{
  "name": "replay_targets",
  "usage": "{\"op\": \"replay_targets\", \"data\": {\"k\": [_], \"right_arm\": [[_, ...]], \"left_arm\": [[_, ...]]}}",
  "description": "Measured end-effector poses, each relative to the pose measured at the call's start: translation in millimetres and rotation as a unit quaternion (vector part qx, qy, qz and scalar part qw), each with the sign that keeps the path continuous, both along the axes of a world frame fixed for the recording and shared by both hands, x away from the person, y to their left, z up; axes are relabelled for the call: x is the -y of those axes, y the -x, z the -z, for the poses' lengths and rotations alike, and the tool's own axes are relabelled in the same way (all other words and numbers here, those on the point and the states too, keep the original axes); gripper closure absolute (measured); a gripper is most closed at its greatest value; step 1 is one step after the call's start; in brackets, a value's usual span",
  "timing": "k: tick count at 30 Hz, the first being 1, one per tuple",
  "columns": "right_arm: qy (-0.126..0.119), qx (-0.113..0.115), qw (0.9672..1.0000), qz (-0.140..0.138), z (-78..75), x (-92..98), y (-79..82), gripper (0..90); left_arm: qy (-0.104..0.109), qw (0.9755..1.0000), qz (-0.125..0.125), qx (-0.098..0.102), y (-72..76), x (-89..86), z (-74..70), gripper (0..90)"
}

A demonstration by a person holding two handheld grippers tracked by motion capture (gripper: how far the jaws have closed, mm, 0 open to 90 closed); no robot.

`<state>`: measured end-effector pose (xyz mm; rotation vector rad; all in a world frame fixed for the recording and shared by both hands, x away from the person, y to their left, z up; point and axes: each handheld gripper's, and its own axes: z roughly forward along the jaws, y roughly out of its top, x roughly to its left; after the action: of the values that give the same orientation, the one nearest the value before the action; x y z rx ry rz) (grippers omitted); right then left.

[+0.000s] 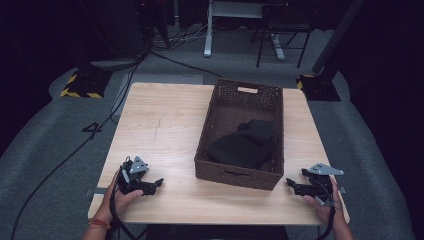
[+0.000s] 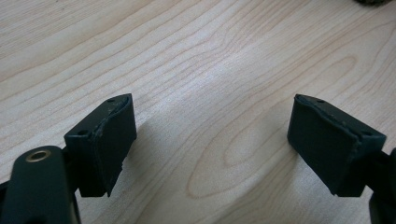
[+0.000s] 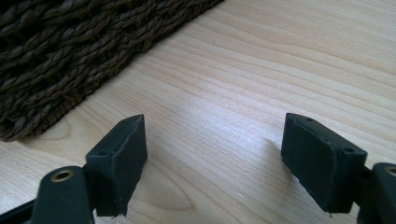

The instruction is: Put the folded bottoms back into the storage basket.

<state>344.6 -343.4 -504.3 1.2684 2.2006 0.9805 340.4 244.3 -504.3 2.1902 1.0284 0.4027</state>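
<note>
The left claw (image 1: 159, 183) sits low over the near left corner of the wooden counter (image 1: 160, 125), its jaws spread wide and released with bare wood between them, and the right claw (image 1: 289, 183) does the same at the near right corner, wide apart and gripping nothing, its tips pointing toward the near corner of the basket (image 1: 235, 176) and just short of it. That dark woven basket stands on the right half of the counter between the two claws, and a crumpled black garment (image 1: 245, 145) lies heaped in its near end.
</note>
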Motion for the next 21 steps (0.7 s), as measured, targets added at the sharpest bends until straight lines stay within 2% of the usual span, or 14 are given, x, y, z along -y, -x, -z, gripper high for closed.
{"op": "replay_targets", "data": {"k": [21], "right_arm": [[0.000,0.000,1.0000,-0.002,0.1,0.0,-0.8,22.5]], "left_arm": [[0.003,1.0000,-0.002,-0.003,-0.5,1.1,0.1,15.8]]}}
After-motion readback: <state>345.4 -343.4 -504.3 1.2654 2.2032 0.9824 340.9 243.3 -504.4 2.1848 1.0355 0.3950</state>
